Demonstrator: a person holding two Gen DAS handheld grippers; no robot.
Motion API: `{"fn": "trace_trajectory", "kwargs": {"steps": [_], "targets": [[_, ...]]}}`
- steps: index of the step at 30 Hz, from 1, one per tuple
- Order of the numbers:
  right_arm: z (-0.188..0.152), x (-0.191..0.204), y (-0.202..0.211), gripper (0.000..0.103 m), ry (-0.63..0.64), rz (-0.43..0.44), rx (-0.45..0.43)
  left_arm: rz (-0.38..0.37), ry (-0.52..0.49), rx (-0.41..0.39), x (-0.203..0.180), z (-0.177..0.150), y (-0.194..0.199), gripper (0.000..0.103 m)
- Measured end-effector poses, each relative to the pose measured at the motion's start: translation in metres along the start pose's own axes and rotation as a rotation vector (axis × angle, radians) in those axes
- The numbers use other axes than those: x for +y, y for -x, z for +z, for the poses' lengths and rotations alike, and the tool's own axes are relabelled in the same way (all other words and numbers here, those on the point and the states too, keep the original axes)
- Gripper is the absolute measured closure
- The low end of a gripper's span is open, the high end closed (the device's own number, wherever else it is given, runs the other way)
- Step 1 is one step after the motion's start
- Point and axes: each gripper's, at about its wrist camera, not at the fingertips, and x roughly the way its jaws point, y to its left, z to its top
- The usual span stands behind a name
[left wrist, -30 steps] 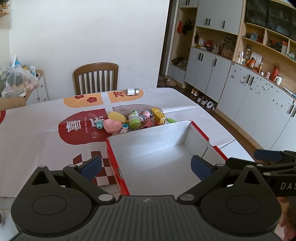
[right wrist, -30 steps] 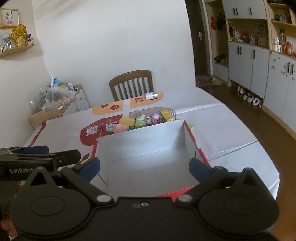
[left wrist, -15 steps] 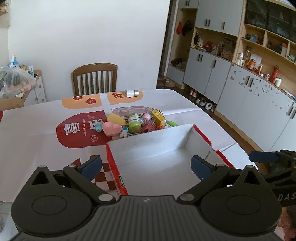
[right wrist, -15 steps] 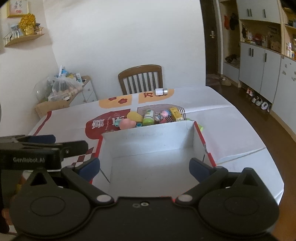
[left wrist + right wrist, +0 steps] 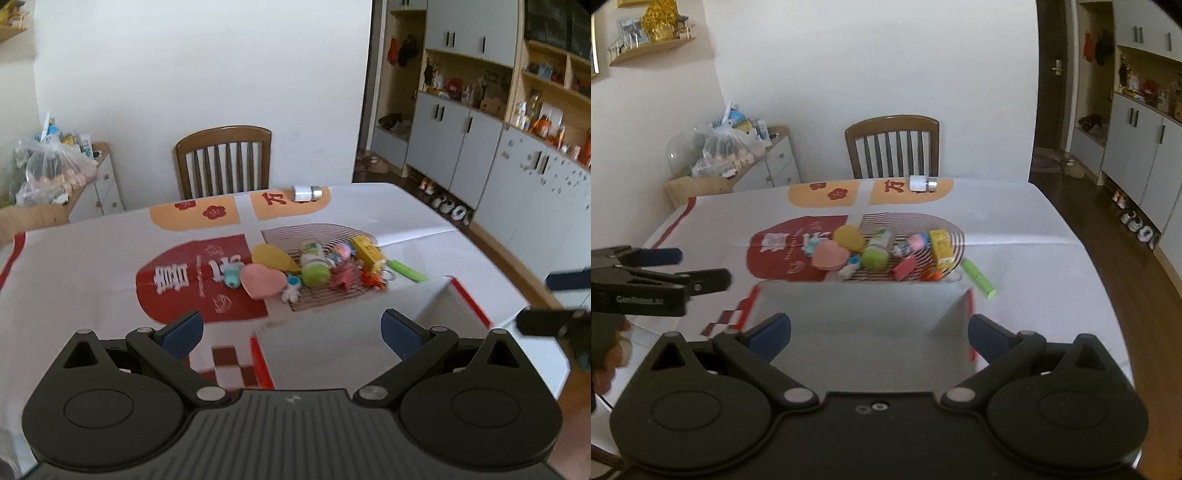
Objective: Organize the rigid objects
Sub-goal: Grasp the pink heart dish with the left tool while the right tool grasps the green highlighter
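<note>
A heap of small toys lies mid-table: a pink heart [image 5: 263, 281] [image 5: 830, 254], a yellow oval [image 5: 274, 257] [image 5: 849, 237], a green-capped bottle [image 5: 314, 264] [image 5: 874, 254], a yellow block [image 5: 369, 252] [image 5: 941, 246] and a green marker [image 5: 406, 271] [image 5: 978, 277]. In front of them stands an open white box with red edges [image 5: 461, 295] [image 5: 857, 295], nothing visible inside. My left gripper [image 5: 291, 330] is open above the box's near left corner. My right gripper [image 5: 879, 332] is open over the box. Each gripper shows at the edge of the other's view.
A white table cover with red and orange prints [image 5: 92, 266] spans the table. A small white and silver cylinder [image 5: 307, 192] [image 5: 922, 183] lies at the far edge, before a wooden chair [image 5: 223, 162]. Grey cabinets [image 5: 517, 173] line the right wall; a bag-laden side table [image 5: 731, 158] stands left.
Both grippers have risen and tilted up toward the toys. The box now sits lower and closer in both views, and the toy heap is larger. Both stayed open.
</note>
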Motion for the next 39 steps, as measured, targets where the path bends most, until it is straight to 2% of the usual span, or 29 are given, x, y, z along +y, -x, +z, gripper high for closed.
{"fn": "trace_trajectory", "kwargs": {"steps": [4,9,14,20,24,26,31,39], "targets": [[0.024,-0.030,-0.027,0.002,0.016,0.004,0.026,0.035,-0.021,0.017,0.007,0.022,-0.034,0.000],[0.051,-0.063,-0.068,0.003,0.019,0.018,0.088,0.018,-0.015,0.083,0.020,0.045,-0.083,0.000],[0.071,-0.086,-0.108,0.003,0.031,0.037,0.155,0.035,-0.050,0.128,0.028,0.061,-0.129,0.000],[0.087,-0.101,-0.156,0.005,0.081,0.061,0.228,-0.022,-0.103,0.211,0.032,0.066,-0.185,0.000],[0.090,-0.108,-0.184,0.009,0.136,0.070,0.279,-0.010,-0.106,0.242,0.036,0.066,-0.215,0.000],[0.090,-0.113,-0.199,0.013,0.154,0.071,0.304,-0.026,-0.104,0.245,0.038,0.065,-0.226,0.000],[0.086,-0.124,-0.226,0.019,0.164,0.065,0.347,-0.030,-0.133,0.292,0.040,0.056,-0.254,0.001],[0.074,-0.133,-0.249,0.029,0.183,0.069,0.394,-0.038,-0.125,0.308,0.042,0.043,-0.276,0.003]]}}
